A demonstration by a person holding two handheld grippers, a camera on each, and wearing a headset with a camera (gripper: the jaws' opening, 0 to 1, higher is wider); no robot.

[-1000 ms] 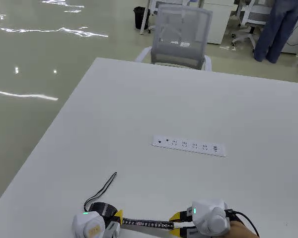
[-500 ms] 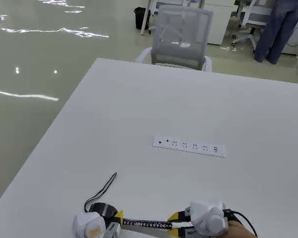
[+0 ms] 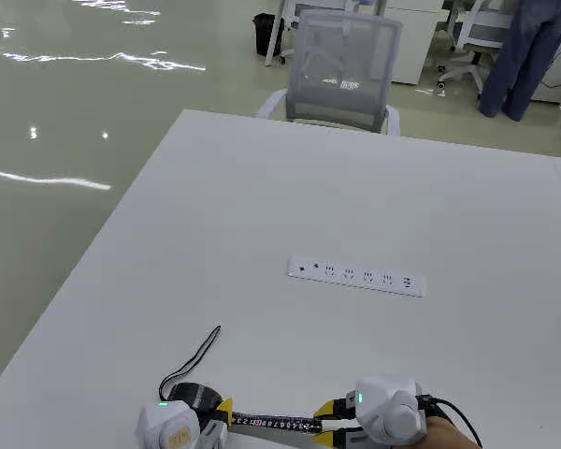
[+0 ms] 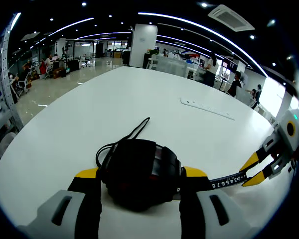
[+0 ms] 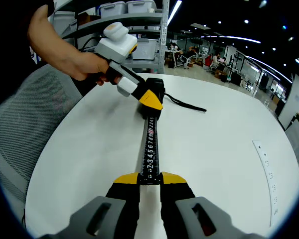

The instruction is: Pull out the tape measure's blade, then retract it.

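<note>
The black tape measure case [image 4: 139, 164] sits on the white table [image 3: 290, 196] near its front edge, with my left gripper [image 4: 139, 174] shut on it between yellow-tipped fingers. Its black blade [image 5: 149, 144] with white numbers is drawn out a short way to the right. My right gripper [image 5: 149, 178] is shut on the blade's end. In the head view the left gripper [image 3: 215, 418] and case [image 3: 194, 397] are at the bottom left, the blade [image 3: 276, 423] runs across, and the right gripper [image 3: 323, 423] is at the bottom middle. A black wrist strap [image 3: 193, 359] trails from the case.
A white power strip [image 3: 355, 277] is set into the table's middle. A grey mesh chair [image 3: 341, 70] stands at the far edge. The table's left edge drops to a shiny floor. A person [image 3: 519, 51] stands at the far right.
My right gripper has edged slightly left toward the case, so a little less blade shows. The left gripper and case have stayed in place.
</note>
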